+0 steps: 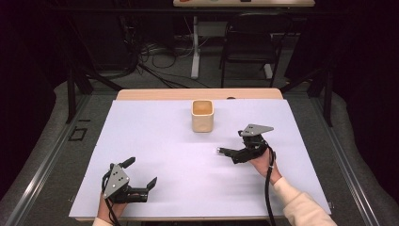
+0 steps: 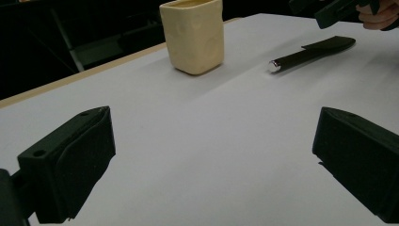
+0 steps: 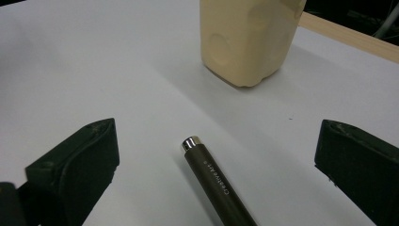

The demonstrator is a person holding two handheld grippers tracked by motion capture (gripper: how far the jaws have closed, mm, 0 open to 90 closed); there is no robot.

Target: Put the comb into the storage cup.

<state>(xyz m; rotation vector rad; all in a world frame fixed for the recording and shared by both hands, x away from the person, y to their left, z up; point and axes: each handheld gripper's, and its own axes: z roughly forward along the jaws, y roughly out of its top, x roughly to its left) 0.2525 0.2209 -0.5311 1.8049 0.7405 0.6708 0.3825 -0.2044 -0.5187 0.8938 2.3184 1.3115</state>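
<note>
**Dark tool lies flat between open jaws**

High view: the right hand-held gripper [image 1: 229,151] hangs over a dark tool [image 1: 225,151] on the white tabletop [image 1: 155,141], near the cream cup [image 1: 203,116]. The left hand-held gripper [image 1: 141,175] rests near the front edge, jaws apart.

Left gripper view: the tool lies flat beside the cup.

Right gripper view: jaws spread wide, the tool's silver-capped end between them, untouched.

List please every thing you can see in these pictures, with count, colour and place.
cup: 1, cream, upright at the far middle of the sheet.
pen: 1, dark with a silver end, lying flat between the open jaws of the right tool.
sheet: 1, white, covering the table.
table: 1, light wood, bare strip at the far edge.
chair: 1, black, on the floor behind the table.
left tool: 1, black, near left, open.
right tool: 1, black, right of middle, open.
</note>
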